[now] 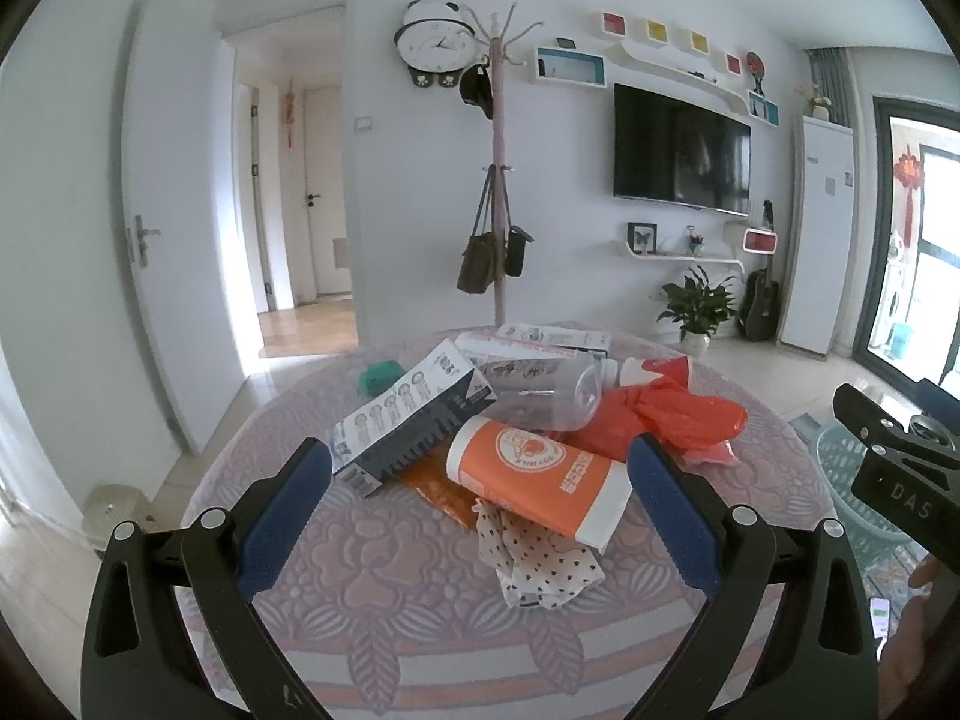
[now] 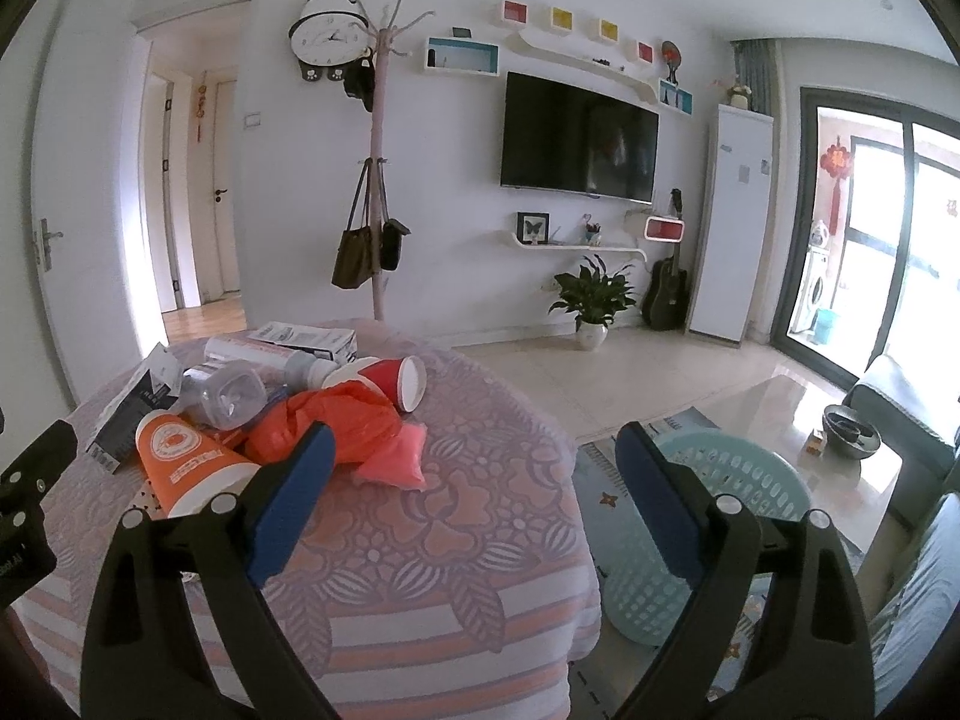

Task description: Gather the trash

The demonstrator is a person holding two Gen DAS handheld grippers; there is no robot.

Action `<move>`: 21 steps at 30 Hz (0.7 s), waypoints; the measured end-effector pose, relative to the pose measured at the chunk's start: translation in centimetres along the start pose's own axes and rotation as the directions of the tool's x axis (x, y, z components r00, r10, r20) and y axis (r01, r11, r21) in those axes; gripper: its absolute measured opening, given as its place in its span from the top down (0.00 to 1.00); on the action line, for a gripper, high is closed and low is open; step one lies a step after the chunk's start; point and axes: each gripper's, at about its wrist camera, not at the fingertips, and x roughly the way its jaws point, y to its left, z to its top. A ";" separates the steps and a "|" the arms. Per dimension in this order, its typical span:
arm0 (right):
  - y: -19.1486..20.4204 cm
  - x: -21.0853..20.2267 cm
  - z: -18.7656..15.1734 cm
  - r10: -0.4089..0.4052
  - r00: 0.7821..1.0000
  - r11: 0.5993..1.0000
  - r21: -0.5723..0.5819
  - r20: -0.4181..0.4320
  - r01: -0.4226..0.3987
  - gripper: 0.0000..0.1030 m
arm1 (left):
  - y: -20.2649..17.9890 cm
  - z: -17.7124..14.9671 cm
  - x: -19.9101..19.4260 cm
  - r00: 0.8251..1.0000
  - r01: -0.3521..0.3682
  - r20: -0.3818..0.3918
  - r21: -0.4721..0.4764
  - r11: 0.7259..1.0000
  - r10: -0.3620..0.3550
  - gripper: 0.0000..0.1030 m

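A: What lies on the counter (image 1: 420, 618)?

B: A heap of trash sits on its patterned pink and purple cloth. At the front an orange and white cup (image 1: 537, 477) lies on its side, resting on a crumpled spotted paper (image 1: 540, 564). Left of the cup is a black and white carton (image 1: 414, 420). Behind the cup lies a clear plastic bottle (image 1: 540, 396), and to its right an orange plastic bag (image 1: 660, 420) with a pink packet (image 2: 393, 459) touching it. A red paper cup (image 2: 390, 381) lies tipped over at the back, near a long flat box (image 1: 540, 342).

A: Where are the claws?

B: The left claw (image 1: 480, 474) is spread wide and holds nothing; its blue pads sit either side of the orange cup, above the counter, not touching it. The right claw (image 2: 474, 456) is also wide open and empty, off the counter's right edge, one pad over the orange bag.

A: Anything on the floor?

B: A pale green laundry basket (image 2: 720, 474) stands just beside the counter, on a rug.
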 end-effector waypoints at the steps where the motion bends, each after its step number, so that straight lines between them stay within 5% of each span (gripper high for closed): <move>1: 0.0 0.1 0.0 0.002 1.000 1.000 0.002 -0.003 -0.002 0.13 | 0.0 0.0 0.0 1.000 0.001 -0.003 -0.002 1.000 -0.001 0.07; 21: 0.1 0.3 -0.4 0.028 1.000 1.000 0.005 -0.010 -0.028 0.10 | 0.7 -0.3 0.6 1.000 -0.006 -0.017 -0.020 1.000 0.006 0.07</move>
